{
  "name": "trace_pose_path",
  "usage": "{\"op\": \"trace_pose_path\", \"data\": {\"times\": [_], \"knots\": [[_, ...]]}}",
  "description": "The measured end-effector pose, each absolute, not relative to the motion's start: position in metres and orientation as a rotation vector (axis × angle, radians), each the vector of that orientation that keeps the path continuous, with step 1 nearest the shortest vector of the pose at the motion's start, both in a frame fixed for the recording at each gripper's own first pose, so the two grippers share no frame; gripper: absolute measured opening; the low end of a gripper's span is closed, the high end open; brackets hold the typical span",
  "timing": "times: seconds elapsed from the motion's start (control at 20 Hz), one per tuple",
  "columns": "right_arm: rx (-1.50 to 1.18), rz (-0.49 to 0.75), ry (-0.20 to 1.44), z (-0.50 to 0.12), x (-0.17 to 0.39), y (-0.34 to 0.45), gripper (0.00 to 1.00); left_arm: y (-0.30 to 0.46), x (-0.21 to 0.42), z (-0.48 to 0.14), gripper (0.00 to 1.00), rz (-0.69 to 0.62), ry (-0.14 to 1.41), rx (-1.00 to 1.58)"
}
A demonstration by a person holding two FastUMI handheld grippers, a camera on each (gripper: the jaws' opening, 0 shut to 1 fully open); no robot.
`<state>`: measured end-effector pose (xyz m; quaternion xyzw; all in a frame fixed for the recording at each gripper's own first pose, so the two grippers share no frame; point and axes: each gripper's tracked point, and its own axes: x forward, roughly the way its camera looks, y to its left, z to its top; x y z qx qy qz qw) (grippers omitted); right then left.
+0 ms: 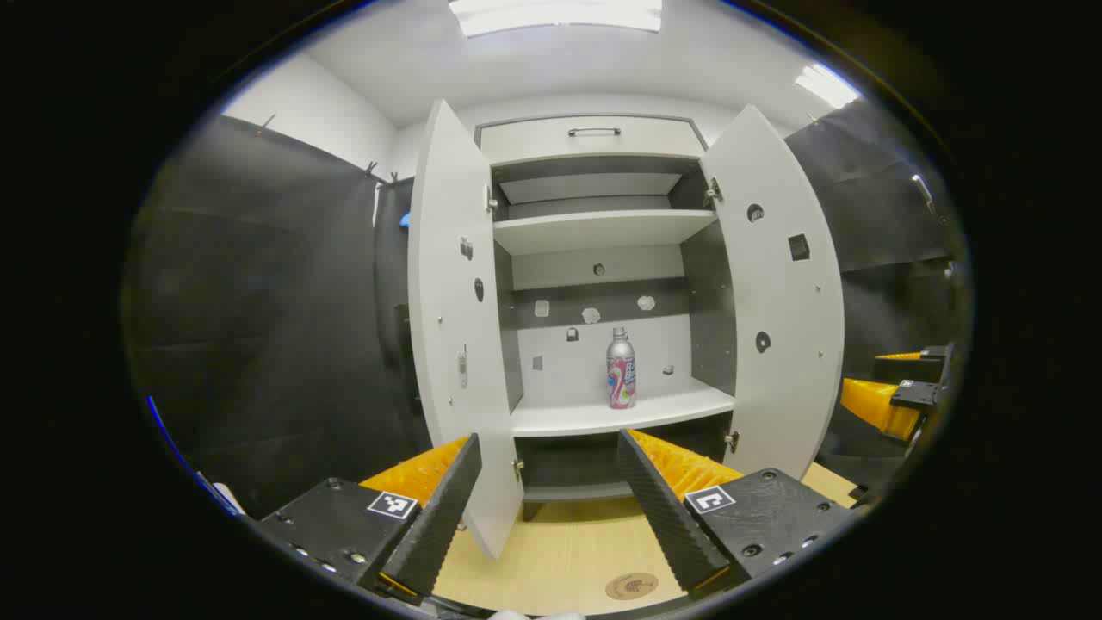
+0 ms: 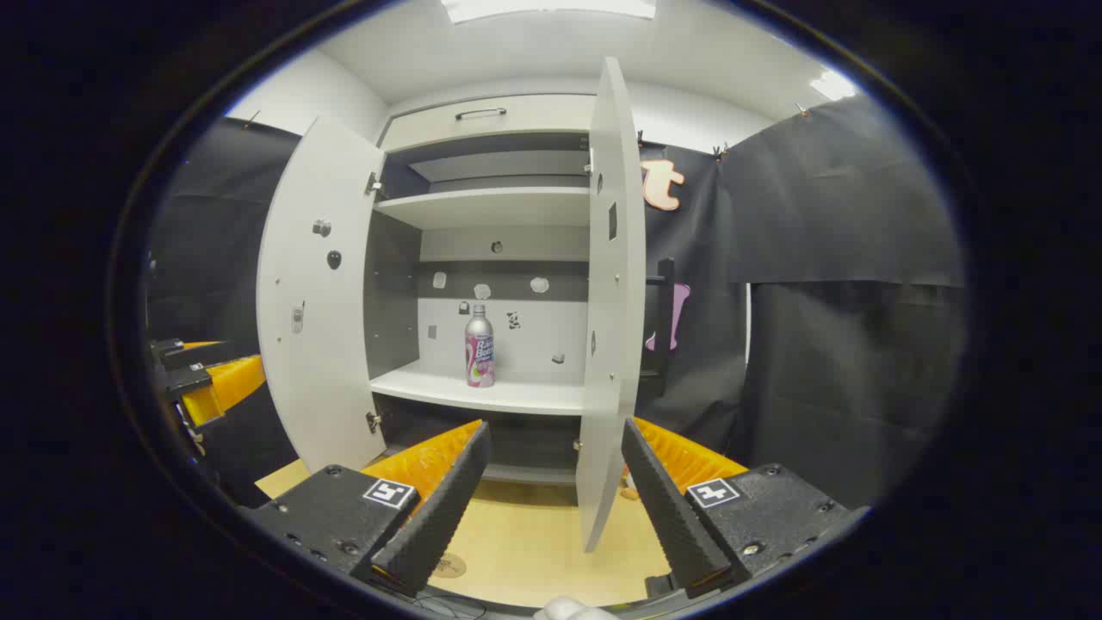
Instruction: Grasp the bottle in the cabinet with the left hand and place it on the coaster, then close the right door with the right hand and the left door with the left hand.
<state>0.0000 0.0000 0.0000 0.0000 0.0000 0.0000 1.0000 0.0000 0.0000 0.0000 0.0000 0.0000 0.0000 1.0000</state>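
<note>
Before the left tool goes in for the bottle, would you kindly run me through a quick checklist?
1. Left tool open with nothing between its fingers: ok.
2. Bottle upright on the cabinet's lower shelf, nothing beside it: ok.
3. Left door and right door both swung wide, leaving the way in clear: ok.
4. Coaster bare on the wooden table in front of the cabinet: ok.
5. Right tool open, held back off to the side: ok.
6. Whether the bottle is full or capped tightly: cannot tell.
</note>
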Motion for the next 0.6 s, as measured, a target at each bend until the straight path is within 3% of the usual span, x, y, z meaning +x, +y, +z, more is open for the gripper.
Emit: {"op": "trace_pose_path", "data": {"times": [0.6], "knots": [[-0.003,-0.014,0.001,0.003,0.012,0.006,1.0,0.003,0.032,-0.003,0.97,-0.016,0.008,0.01]]}}
